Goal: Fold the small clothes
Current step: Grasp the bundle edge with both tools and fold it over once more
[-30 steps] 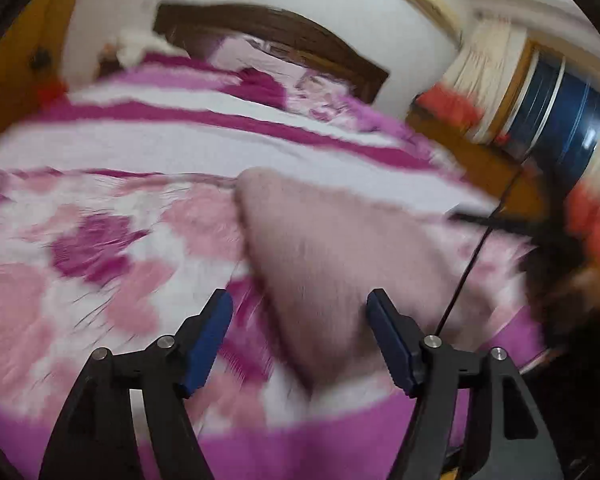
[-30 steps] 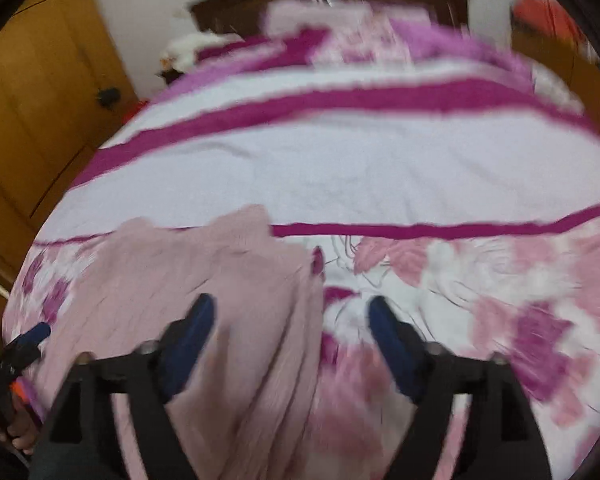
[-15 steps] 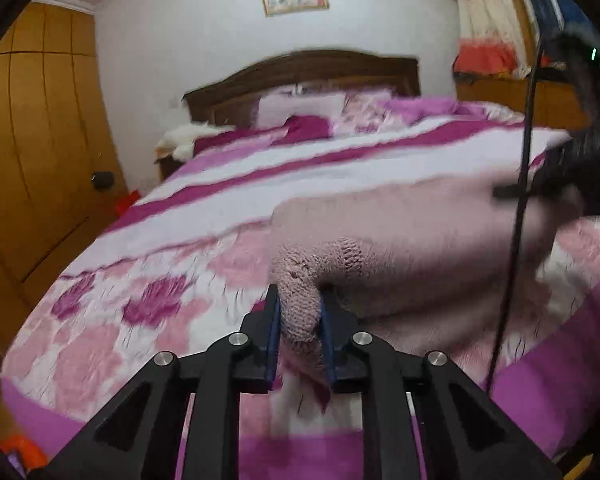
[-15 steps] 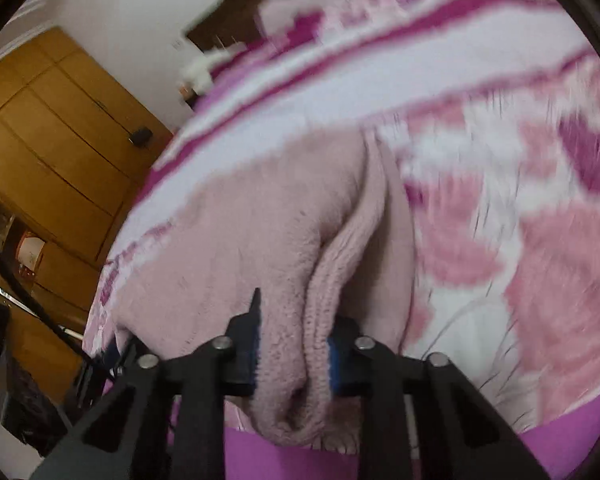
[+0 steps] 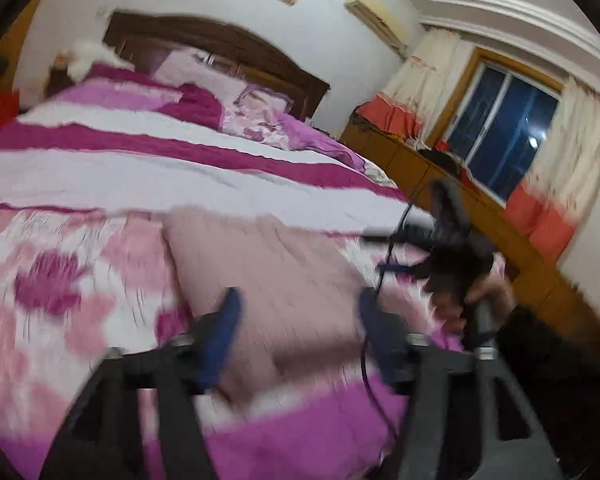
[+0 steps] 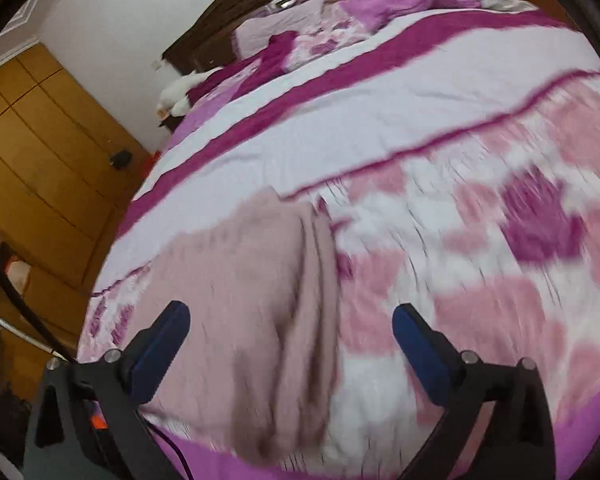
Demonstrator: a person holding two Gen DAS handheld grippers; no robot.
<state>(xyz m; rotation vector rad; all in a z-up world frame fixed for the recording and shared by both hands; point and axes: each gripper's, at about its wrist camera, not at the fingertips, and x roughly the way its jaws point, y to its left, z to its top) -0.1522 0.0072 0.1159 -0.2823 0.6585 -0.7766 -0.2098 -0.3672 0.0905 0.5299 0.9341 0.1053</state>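
Observation:
A dusty-pink knitted garment (image 5: 276, 280) lies folded on the bed near its front edge, also seen in the right wrist view as the same pink garment (image 6: 252, 300). My left gripper (image 5: 296, 320) hovers just above its near edge; its jaws are opening and the blue pads are off the cloth. My right gripper (image 6: 290, 332) stands over the garment's right fold, its jaws opening wide, nothing pinched. In the left wrist view the right gripper (image 5: 384, 252) shows at the right, with a hand (image 5: 484, 296) on its handle.
The bed (image 6: 340, 128) wears a white, magenta and pink flowered cover, with pillows (image 5: 204, 76) and a dark wooden headboard (image 5: 228, 44) at the far end. Wooden wardrobe doors (image 6: 40, 168) stand left, a low wooden cabinet (image 5: 412, 160) and a curtained window (image 5: 500, 128) right.
Half a second ago both grippers were shut on the garment and held it lifted. Now both have let go, and the garment lies flat on the bed.

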